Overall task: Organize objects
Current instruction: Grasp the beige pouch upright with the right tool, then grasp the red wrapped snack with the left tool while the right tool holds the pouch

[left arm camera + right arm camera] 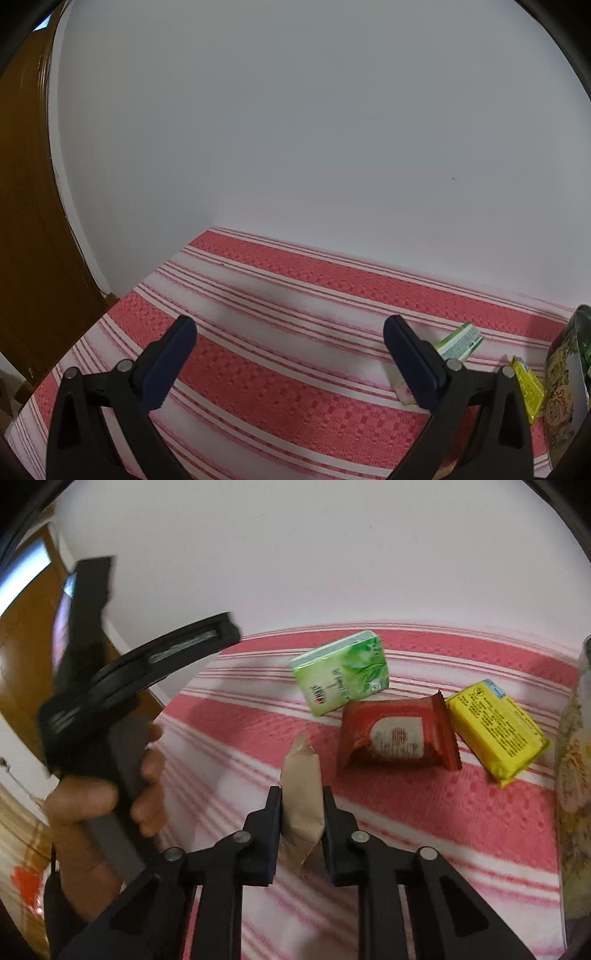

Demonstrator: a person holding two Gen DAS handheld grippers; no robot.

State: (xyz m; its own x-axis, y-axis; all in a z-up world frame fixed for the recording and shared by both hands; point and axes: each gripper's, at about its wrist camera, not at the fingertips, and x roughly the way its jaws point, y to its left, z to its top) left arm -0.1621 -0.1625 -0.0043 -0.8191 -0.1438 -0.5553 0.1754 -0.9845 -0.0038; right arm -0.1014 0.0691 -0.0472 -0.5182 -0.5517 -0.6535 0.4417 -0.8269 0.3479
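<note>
My right gripper is shut on a brown paper packet and holds it above the red-and-white striped cloth. Beyond it lie a green packet, a red snack packet and a yellow packet. My left gripper is open and empty above the cloth. In the left wrist view the green packet and the yellow packet show at the right, partly hidden by the right finger.
A patterned tin stands at the right edge; it also shows in the right wrist view. A white wall backs the table. A wooden door is at the left. The left hand-held gripper body shows in the right wrist view.
</note>
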